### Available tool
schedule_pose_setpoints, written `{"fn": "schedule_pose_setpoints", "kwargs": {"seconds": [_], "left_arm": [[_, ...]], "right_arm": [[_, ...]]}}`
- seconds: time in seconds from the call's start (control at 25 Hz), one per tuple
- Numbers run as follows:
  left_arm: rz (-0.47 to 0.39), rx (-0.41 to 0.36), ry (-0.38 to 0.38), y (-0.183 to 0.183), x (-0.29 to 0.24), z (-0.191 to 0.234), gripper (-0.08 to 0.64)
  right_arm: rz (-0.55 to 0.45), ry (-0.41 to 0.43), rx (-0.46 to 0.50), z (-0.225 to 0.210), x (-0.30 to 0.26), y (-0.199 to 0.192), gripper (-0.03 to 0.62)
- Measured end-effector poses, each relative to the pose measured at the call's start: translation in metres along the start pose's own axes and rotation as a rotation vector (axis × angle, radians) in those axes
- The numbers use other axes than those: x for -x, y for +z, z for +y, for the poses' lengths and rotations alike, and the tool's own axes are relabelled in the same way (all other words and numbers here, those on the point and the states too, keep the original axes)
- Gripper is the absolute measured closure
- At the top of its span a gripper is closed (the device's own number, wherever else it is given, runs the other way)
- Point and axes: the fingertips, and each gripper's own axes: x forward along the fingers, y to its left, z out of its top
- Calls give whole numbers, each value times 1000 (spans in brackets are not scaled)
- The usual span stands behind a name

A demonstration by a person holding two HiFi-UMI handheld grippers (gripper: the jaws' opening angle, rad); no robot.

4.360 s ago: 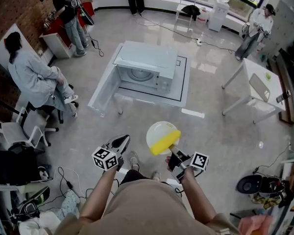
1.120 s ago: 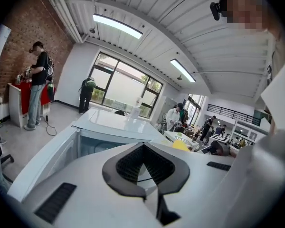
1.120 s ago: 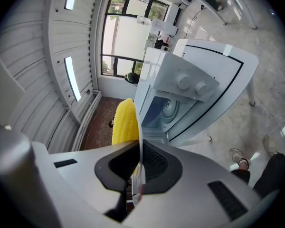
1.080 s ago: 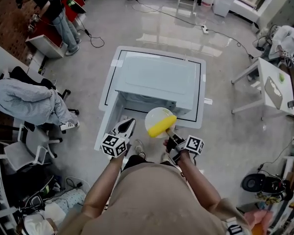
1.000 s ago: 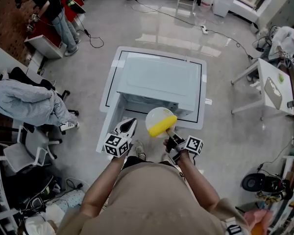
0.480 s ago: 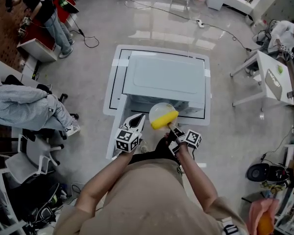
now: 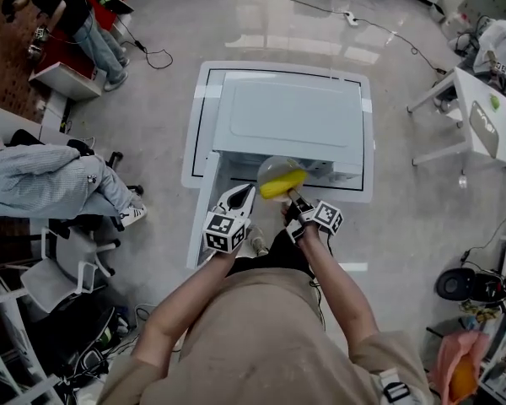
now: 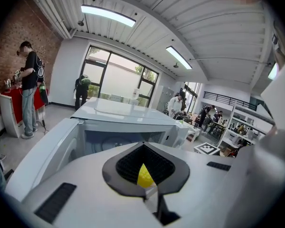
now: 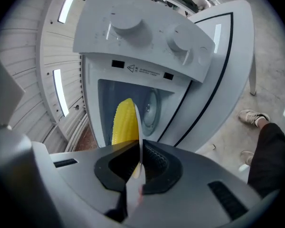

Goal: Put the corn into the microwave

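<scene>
Right gripper jaws clenched on plate bearing corn | left gripper jaws closed, empty | microwave open on table.

- Person has walked up: microwave was well ahead across the floor, now sits right in front of both tongs.
- Right tongs with plate and corn: earlier over bare floor, now brought down to the microwave's open front, with the plate overlapping its mouth.
- Left tongs: from over floor to just beside the open door, near the plate.
- Table edge now under both tongs; it was well apart before.
</scene>
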Motion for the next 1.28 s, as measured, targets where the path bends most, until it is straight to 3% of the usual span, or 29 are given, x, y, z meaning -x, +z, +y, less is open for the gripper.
{"fn": "schedule_pose_setpoints", "kwargs": {"seconds": [0.72, 1.28], "left_arm": [[61, -16, 2, -18, -15, 4, 554], [83, -18, -26, -23, -11, 7, 554]], "right_arm": [[-124, -36, -79, -50, -75, 32, 577], [-160, -66, -136, -45, -101, 36, 577]]}}
